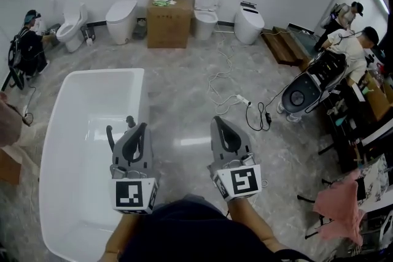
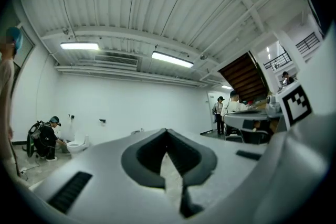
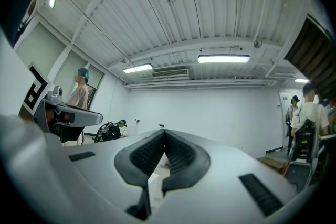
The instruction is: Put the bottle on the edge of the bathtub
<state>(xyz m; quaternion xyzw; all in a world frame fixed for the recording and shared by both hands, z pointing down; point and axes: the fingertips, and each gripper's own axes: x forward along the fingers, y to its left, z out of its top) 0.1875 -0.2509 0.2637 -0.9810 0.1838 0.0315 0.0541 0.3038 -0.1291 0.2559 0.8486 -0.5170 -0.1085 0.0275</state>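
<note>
1. Across the head view, a grey marbled floor (image 1: 184,70) is spread, with a white bathtub (image 1: 92,73) set at the lower left.
2. Against the far wall, a cardboard box (image 1: 169,18) is placed between white toilets (image 1: 121,18).
3. The left gripper (image 1: 142,126) is held over the tub's right rim, its jaws pressed together with nothing between them.
4. The right gripper (image 1: 219,119) is held over the floor right of the tub, its jaws likewise closed and empty.
5. A small dark object (image 1: 129,122) is seen at the rim just beyond the left gripper; whether it is the bottle cannot be told.
</note>
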